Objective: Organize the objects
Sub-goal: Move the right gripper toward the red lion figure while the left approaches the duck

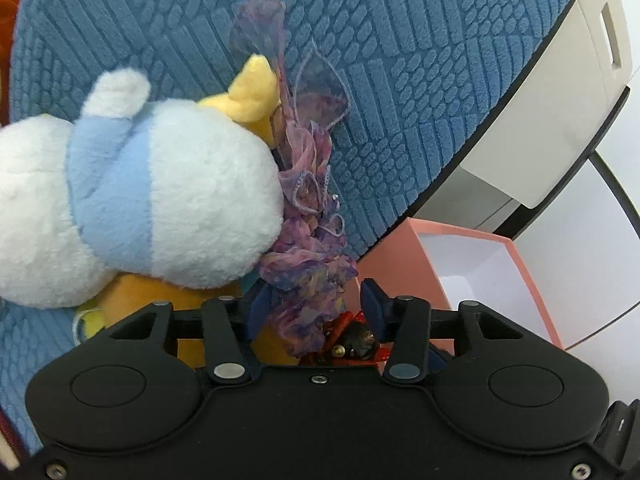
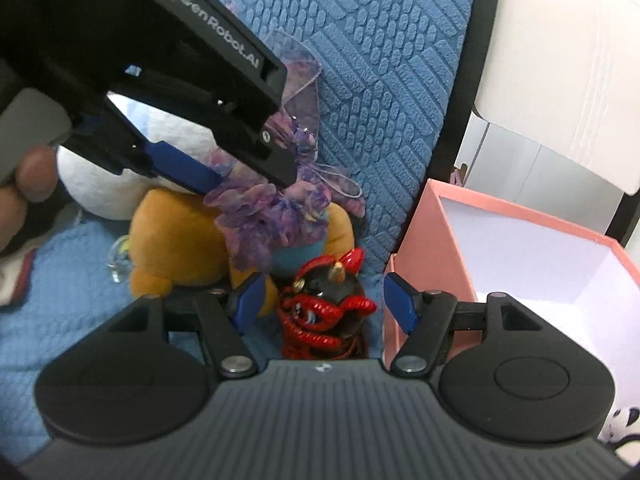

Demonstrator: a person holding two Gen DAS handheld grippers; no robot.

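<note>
A sheer purple ruffled scarf (image 1: 308,184) lies on the blue textured cushion (image 1: 400,80), beside a white and light-blue plush toy (image 1: 132,200) and an orange plush (image 2: 176,236). My left gripper (image 1: 316,304) is open with its jaws around the scarf's near end; in the right wrist view it (image 2: 248,180) sits over the scarf (image 2: 264,216). A red and black horned figurine (image 2: 324,304) lies between the fingers of my open right gripper (image 2: 326,300); it also shows in the left wrist view (image 1: 352,340).
A pink box (image 2: 520,248) with a white inside stands open at the right, against the cushion's edge; it also shows in the left wrist view (image 1: 480,276). White furniture (image 1: 560,100) stands behind it. A small clear object (image 2: 118,260) lies left of the orange plush.
</note>
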